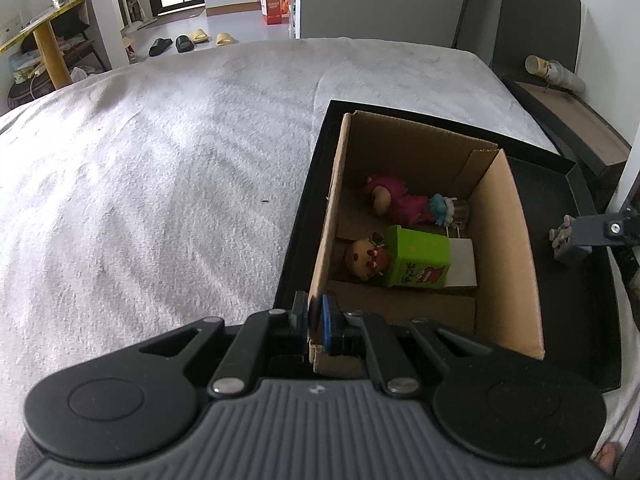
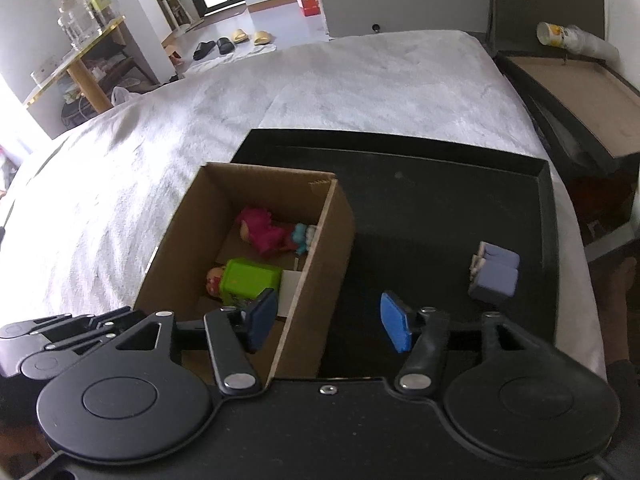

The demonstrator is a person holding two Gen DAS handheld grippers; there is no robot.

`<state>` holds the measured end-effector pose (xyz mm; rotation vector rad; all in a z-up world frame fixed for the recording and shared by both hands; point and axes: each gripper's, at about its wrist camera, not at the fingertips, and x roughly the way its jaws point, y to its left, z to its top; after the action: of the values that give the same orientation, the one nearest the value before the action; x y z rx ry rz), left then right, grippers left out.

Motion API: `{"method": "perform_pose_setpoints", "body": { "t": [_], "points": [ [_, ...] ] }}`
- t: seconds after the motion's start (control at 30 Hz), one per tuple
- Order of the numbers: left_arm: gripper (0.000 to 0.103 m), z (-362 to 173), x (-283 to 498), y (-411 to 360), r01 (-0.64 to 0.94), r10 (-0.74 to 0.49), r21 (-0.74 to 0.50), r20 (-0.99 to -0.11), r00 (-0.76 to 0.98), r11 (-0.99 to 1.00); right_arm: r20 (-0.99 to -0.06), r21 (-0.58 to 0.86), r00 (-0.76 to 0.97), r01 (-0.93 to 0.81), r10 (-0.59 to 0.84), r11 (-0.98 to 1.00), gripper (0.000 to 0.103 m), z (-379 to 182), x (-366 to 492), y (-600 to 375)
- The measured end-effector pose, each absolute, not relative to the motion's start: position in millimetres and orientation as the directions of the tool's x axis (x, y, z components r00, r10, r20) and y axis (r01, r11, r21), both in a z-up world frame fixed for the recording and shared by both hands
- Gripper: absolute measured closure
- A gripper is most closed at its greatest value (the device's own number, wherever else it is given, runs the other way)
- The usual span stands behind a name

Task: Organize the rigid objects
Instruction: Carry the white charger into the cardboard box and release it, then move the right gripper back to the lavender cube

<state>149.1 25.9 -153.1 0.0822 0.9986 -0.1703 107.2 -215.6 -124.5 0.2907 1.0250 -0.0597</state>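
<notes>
White fuzzy blanket (image 1: 160, 160) | left gripper (image 1: 315, 316) pinching cardboard box (image 1: 516, 240) wall | right gripper (image 2: 328, 320) spread

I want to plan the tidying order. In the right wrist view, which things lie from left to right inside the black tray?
Brown cardboard box → open right claw → pale blue-grey blocky toy.

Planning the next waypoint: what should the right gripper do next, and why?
Probably swing the open right gripper right and forward to the grey-blue block toy, the only item on the black tray outside the cardboard box. The left gripper pinches the box's wall.
</notes>
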Motion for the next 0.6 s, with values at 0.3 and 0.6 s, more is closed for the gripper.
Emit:
{"method": "perform_pose_setpoints", "body": {
  "t": [0.3,0.6],
  "points": [
    [0.097,-154.2,147.3,22.0,0.177,-0.080,0.019,-0.842,0.534,0.984,-0.854,0.197,0.517,0.225,0.054,0.954,0.033,-133.4,94.6,-245.1],
    [0.096,-154.4,146.4,15.9,0.168,-0.047,0.053,-0.841,0.539,0.984,-0.853,0.227,0.519,0.297,0.043,0.927,0.030,-147.8,82.1,-285.5]
  ]
}}
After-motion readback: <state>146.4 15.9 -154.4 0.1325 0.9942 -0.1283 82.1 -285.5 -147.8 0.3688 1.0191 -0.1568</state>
